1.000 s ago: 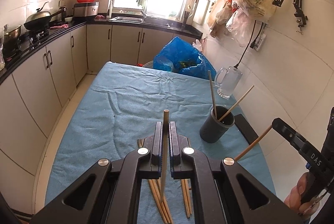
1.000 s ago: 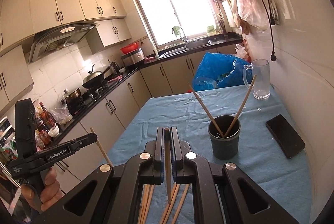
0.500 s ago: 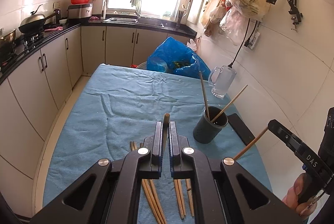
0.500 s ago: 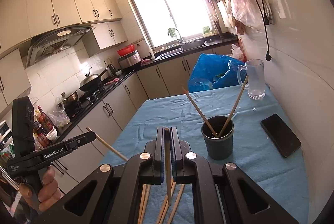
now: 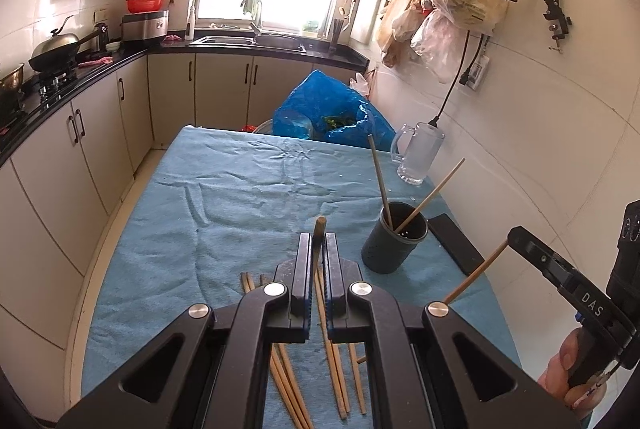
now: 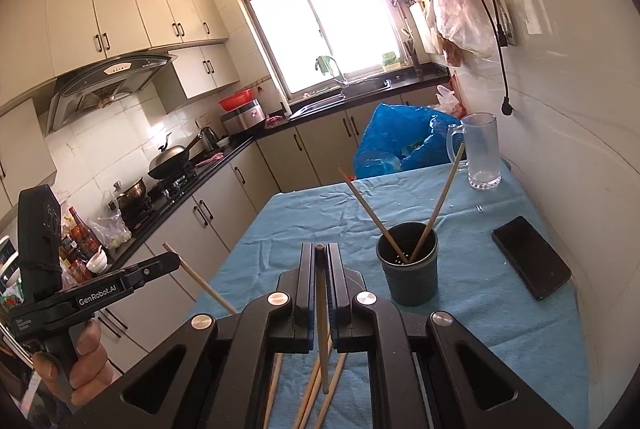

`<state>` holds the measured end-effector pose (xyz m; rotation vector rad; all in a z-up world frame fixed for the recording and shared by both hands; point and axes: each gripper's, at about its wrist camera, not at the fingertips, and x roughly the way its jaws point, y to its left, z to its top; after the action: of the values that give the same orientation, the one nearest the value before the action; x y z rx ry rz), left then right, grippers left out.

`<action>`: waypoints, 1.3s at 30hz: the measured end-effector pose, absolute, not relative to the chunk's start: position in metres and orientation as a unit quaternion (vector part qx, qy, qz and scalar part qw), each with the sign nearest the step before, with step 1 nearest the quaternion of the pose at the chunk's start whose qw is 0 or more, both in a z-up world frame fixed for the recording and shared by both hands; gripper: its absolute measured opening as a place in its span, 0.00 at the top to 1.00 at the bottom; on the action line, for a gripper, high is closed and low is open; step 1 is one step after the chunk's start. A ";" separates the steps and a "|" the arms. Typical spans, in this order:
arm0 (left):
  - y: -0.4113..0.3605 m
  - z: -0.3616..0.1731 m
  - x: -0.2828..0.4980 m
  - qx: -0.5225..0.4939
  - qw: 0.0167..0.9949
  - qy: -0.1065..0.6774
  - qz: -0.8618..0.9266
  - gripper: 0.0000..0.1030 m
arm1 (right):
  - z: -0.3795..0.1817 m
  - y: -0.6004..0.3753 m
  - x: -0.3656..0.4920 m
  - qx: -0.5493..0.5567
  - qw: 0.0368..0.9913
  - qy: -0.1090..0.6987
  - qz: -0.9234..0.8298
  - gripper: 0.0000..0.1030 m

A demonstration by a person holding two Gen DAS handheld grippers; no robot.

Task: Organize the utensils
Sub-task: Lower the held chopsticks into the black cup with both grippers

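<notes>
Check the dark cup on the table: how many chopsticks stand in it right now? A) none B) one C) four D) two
D: two chopsticks lean out of the dark cup in a V, one to each side; the rest lie on the blue cloth or are held in the grippers.

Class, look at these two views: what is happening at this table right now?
A person holds a gripper in each hand. The left gripper and the right gripper are each shut on one chopstick. Two chopsticks already stand in the dark cup, and more loose chopsticks lie on the blue cloth, waiting to be collected.
</notes>
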<state>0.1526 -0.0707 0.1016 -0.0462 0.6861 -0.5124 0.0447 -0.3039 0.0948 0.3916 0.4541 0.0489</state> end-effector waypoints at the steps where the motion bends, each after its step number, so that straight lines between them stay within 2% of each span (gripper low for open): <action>1: -0.073 0.102 0.153 -0.021 0.909 0.333 -0.251 0.96 | 0.095 -0.304 0.044 0.193 0.955 0.224 0.023 0.94; 22: -0.122 0.121 0.155 0.010 0.901 0.322 -0.290 0.99 | 0.104 -0.323 0.037 0.194 0.958 0.212 -0.003 0.94; 27: -0.131 0.110 0.165 0.016 0.887 0.348 -0.302 0.98 | 0.104 -0.331 0.033 0.198 0.958 0.209 -0.010 0.94; 29: -0.137 0.097 0.177 0.019 0.870 0.374 -0.319 0.90 | 0.102 -0.335 0.033 0.205 0.956 0.211 -0.012 0.94; 31: -0.145 0.082 0.191 0.032 0.858 0.393 -0.330 0.65 | 0.098 -0.340 0.033 0.210 0.954 0.215 -0.012 0.94; 39: -0.188 0.022 0.250 0.092 0.797 0.454 -0.388 0.63 | 0.089 -0.348 0.036 0.216 0.950 0.225 -0.014 0.94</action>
<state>0.2497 -0.1877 0.0221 0.1979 0.9742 -0.8325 0.0357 -0.3477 0.0894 0.4386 0.4573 -0.0293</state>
